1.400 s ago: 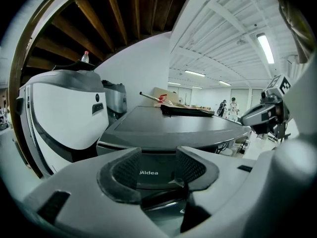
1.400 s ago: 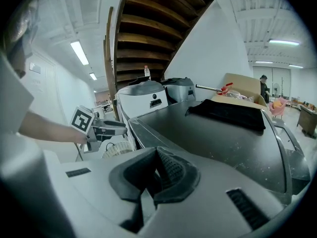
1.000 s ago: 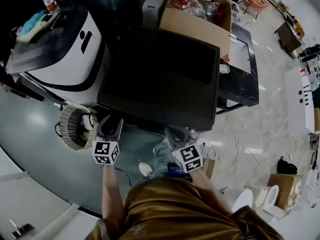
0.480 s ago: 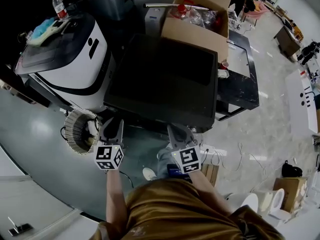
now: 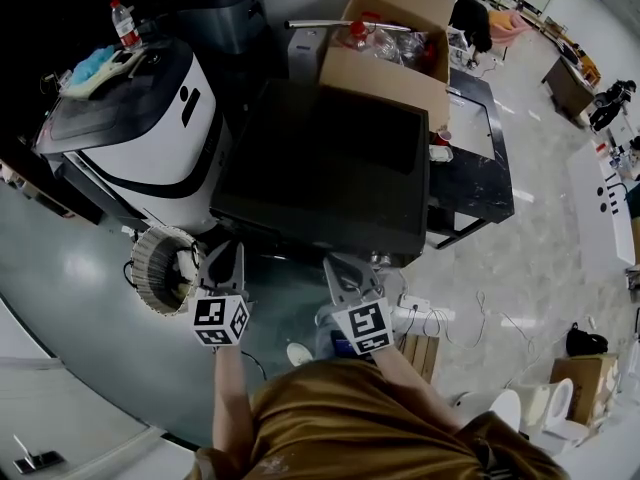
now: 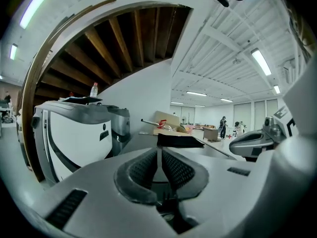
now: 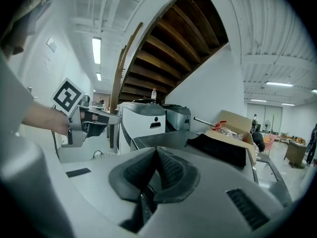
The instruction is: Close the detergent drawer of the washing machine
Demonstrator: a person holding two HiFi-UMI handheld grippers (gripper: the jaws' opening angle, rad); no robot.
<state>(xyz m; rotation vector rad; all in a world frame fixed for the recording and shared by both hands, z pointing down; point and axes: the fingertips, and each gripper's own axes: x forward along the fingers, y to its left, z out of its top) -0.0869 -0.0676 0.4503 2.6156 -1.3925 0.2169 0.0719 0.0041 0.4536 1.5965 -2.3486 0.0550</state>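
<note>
My left gripper [image 5: 222, 258] [image 6: 159, 151] has just been closing, and its ribbed pads now stand all but together with nothing between them. My right gripper [image 5: 345, 268] [image 7: 154, 155] has its pads pressed together, also empty. Both hang side by side in the air, just short of the near edge of the dark-topped washing machine [image 5: 320, 168] and touching nothing. Its front face lies under that edge, so I cannot make out the detergent drawer in any view.

Off the machine's left edge stands a white machine [image 5: 140, 118] with a bottle [image 5: 125, 23] at its far corner. A round ribbed thing [image 5: 160, 268] sits on the floor by its near corner. Against the washing machine's far edge is an open cardboard box [image 5: 390, 38], and along its right edge a low black table [image 5: 480, 158]. The floor [image 5: 80, 268] is glossy grey on the left and pale and marbled on the right.

Only the gripper views show the timber-ribbed underside of a curved stair [image 6: 133, 38] and the white ceiling with strip lights [image 6: 261, 61]. The left gripper view catches distant people [image 6: 223, 127]. The right gripper view shows my other gripper's marker cube [image 7: 68, 95]. The head view alone shows the floor
</note>
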